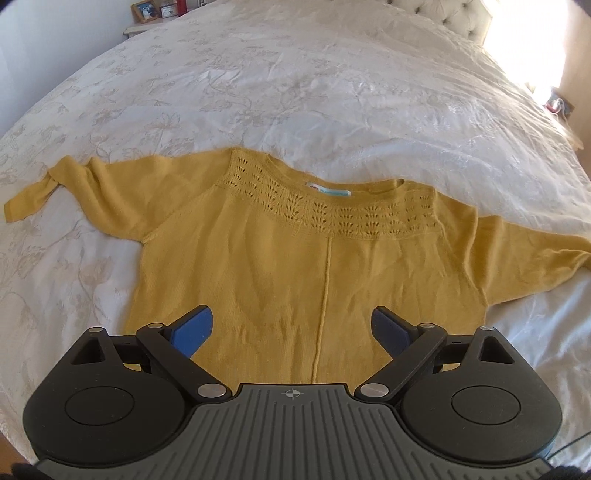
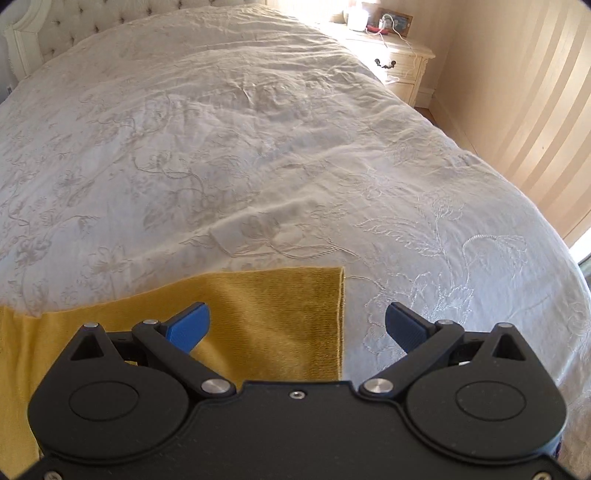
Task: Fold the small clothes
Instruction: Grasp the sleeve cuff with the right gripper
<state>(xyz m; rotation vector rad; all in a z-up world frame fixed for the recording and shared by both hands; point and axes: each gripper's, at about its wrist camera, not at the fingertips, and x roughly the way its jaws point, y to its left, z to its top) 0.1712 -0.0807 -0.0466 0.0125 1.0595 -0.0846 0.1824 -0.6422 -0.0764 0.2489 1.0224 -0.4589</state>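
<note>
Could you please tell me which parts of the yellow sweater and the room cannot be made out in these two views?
- Sweater hem: left wrist view, hidden behind the open left gripper.
- Its far sleeve end: cut off by the left wrist view's edge.
- Neck label text: too small to read.
- Sleeve cuff underside: right wrist view, the open right gripper covers the lower part.
- Photo frame: too small and blurred.

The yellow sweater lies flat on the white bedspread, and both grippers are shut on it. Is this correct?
Not quite. The yellow sweater does lie flat on the white bedspread, but the left gripper and right gripper are both open, holding nothing; each wrist view shows this.
</note>
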